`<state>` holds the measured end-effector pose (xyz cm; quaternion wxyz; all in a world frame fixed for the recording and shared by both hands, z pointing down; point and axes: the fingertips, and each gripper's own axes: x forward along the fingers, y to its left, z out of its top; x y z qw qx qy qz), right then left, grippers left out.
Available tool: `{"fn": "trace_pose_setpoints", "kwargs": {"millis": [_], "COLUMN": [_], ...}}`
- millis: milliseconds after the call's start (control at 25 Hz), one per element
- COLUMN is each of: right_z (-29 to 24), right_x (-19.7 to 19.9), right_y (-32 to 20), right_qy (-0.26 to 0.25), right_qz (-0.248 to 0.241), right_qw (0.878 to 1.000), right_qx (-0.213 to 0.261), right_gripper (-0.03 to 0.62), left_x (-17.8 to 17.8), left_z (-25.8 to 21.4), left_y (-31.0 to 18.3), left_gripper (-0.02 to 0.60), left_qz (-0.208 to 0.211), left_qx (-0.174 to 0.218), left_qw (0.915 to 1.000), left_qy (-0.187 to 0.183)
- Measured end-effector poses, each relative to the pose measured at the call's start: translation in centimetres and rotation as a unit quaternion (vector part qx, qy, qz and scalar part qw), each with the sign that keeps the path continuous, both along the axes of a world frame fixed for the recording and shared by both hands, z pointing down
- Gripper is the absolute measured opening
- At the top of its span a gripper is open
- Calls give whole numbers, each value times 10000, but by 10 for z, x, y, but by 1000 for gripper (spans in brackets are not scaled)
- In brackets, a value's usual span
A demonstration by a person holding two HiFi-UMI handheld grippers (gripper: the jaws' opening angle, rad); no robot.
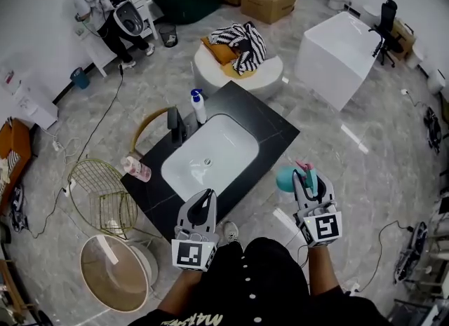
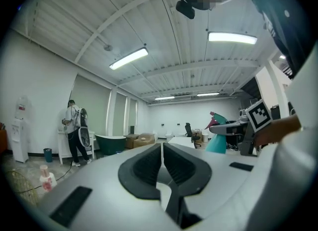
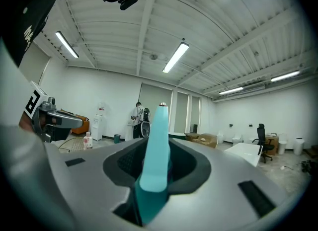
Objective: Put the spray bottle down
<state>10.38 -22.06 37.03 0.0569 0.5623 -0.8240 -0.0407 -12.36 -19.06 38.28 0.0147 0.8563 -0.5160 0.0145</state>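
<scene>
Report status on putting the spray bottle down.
Done: nothing yet. In hand: the right gripper clamps the teal spray bottle, held up beside the black counter. The left gripper is shut and empty. Left: set the bottle on a surface and release.

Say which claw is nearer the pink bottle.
Left. The left claw is below-right of the pink bottle; the right claw, gripping the spray bottle, is far right.

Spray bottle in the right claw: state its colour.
The spray bottle is teal, with pink at its top; the head view shows it best.
</scene>
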Motion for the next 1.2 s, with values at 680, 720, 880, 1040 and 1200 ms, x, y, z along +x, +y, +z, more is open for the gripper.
{"fn": "trace_pose_setpoints", "kwargs": {"millis": [680, 720, 880, 1040, 1200], "right_z": [27, 29, 43, 68, 106], "right_x": [18, 18, 22, 24, 23], "right_y": [-85, -91, -115, -145, -180], "right_qy": [98, 92, 45, 250, 177], "right_qz": [-67, -101, -158, -168, -287], "right_qw": [9998, 9997, 9997, 9982, 9980], "right_qx": [-182, -189, -193, -520, -540], "right_gripper": [114, 114, 112, 114, 114], "left_x": [19, 22, 31, 37, 43], "left_z": [15, 15, 19, 35, 61], "left_y": [-65, -66, -69, -72, -70], "left_gripper": [23, 23, 23, 23, 23], "left_qz": [-1, -4, 26, -6, -2], "left_qx": [-267, -277, -320, -580, -1048], "left_qw": [9996, 9996, 9995, 9983, 9945], "left_qy": [-6, -5, 14, -104, -30]}}
